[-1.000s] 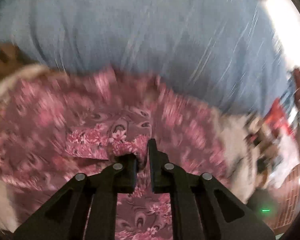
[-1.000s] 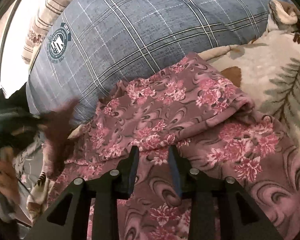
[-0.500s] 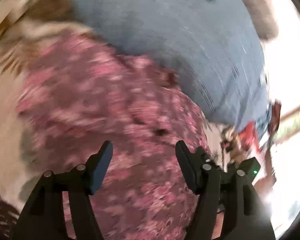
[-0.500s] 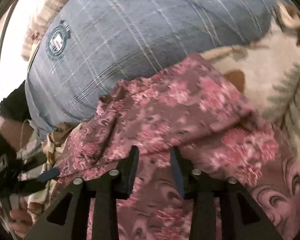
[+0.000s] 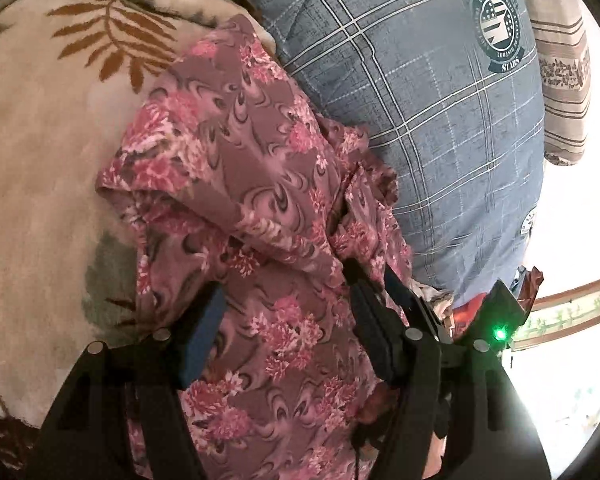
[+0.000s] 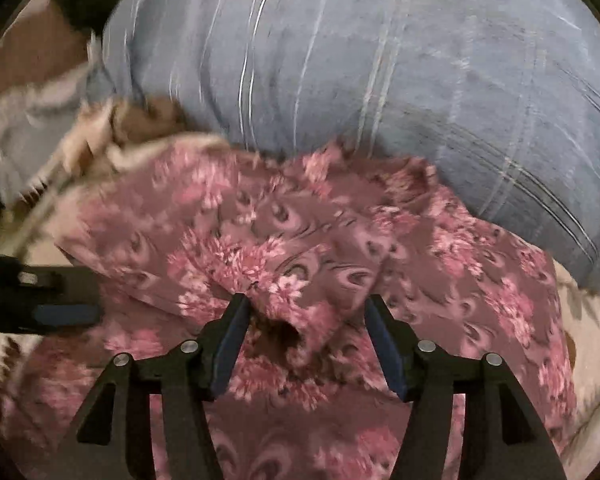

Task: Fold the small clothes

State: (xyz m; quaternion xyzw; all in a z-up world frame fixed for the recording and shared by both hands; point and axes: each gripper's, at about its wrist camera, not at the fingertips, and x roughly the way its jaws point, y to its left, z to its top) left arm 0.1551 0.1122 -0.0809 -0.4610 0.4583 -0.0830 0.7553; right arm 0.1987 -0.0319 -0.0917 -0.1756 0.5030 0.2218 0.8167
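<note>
Both released since a second ago, left gripper (image 5: 284, 284) wide apart, right gripper (image 6: 306, 312) just opening, floral garment (image 5: 240, 184) between, ungripped

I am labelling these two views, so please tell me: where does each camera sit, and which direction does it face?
Left wrist: on the left gripper, looking down on the floral garment; its open fingers and the right gripper show.
Right wrist: on the right gripper, blurred, facing the garment; its own fingers, just opened, show.
Shared: garment, blue checked pillow, leaf-print blanket.
</note>
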